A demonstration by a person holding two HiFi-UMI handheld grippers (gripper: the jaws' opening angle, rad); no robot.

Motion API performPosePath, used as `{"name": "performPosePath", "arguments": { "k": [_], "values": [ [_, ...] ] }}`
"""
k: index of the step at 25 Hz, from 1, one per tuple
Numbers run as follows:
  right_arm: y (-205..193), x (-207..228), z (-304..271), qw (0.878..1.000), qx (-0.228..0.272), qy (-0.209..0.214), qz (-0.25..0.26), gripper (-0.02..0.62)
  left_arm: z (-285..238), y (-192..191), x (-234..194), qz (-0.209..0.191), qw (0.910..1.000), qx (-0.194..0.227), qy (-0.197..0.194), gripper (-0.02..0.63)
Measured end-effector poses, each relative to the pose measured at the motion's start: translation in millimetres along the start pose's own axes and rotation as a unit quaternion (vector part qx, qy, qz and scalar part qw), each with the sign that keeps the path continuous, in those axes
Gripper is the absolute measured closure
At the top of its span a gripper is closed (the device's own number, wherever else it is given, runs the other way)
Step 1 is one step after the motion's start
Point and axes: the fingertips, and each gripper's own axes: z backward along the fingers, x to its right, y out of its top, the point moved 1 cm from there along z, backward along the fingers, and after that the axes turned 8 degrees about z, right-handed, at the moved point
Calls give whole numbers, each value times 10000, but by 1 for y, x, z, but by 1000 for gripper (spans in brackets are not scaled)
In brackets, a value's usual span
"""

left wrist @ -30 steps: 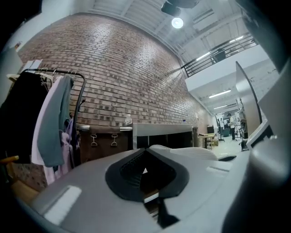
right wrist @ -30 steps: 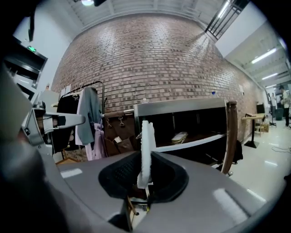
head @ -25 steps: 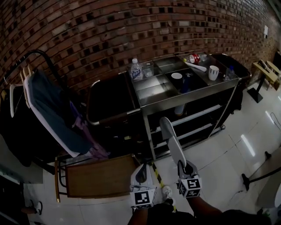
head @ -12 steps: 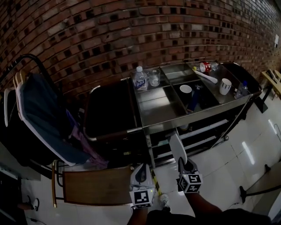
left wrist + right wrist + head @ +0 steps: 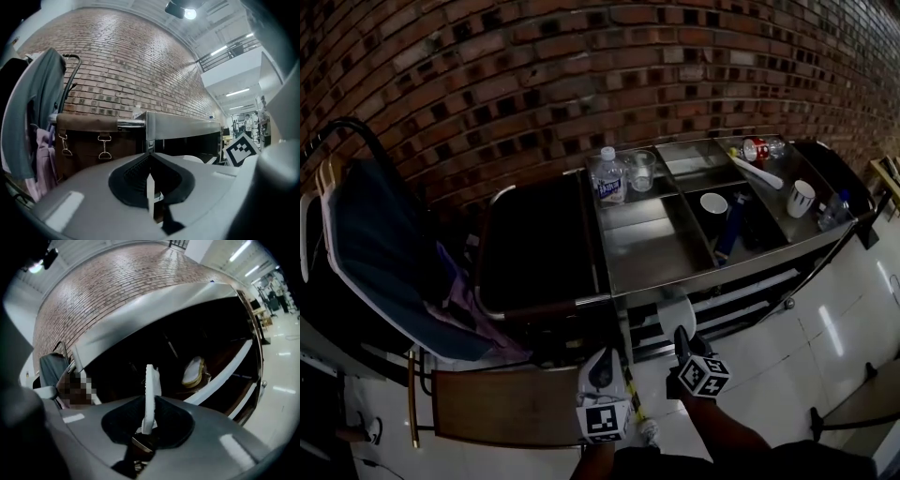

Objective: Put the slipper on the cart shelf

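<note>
A steel cart stands against the brick wall, with open shelves under its top. My right gripper is shut on the heel of a white slipper, whose toe reaches under the cart's front edge at shelf height. In the right gripper view the slipper stands edge-on between the jaws of the right gripper. A second pale slipper lies on a shelf behind a white rail. My left gripper hangs low beside the cart; in its own view the left gripper is shut with nothing held.
On the cart top stand a water bottle, a glass, a cup, a mug and a red can. A dark bin hangs at the cart's left. A clothes rack and a brown bag stand further left.
The view has closed in on the cart. My right gripper has carried the slipper forward, so most of it now lies under the cart top's edge. The left gripper stays low.
</note>
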Motion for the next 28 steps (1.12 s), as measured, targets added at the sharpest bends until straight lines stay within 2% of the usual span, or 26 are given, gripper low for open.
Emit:
{"name": "performPosePath", "arguments": {
  "k": [3, 11, 19, 24, 28],
  "values": [
    [-1, 4, -28, 9997, -11, 23, -248, 541, -9, -1, -4, -22, 10000, 13, 26, 591],
    [-17, 15, -74, 9990, -222, -47, -378, 540, -11, -8, -14, 136, 9997, -81, 172, 591],
    [-31, 22, -93, 9978, -552, -225, 281, 535, -5, -8, -20, 65, 9996, -61, 269, 591],
    [-36, 24, -105, 9961, -704, -380, 380, 525, -5, -7, -22, 69, 9997, -15, 247, 591],
    [-33, 24, -107, 9879, -801, -672, 1148, 497, -6, -1, -21, 109, 9997, 41, 230, 591]
  ]
}}
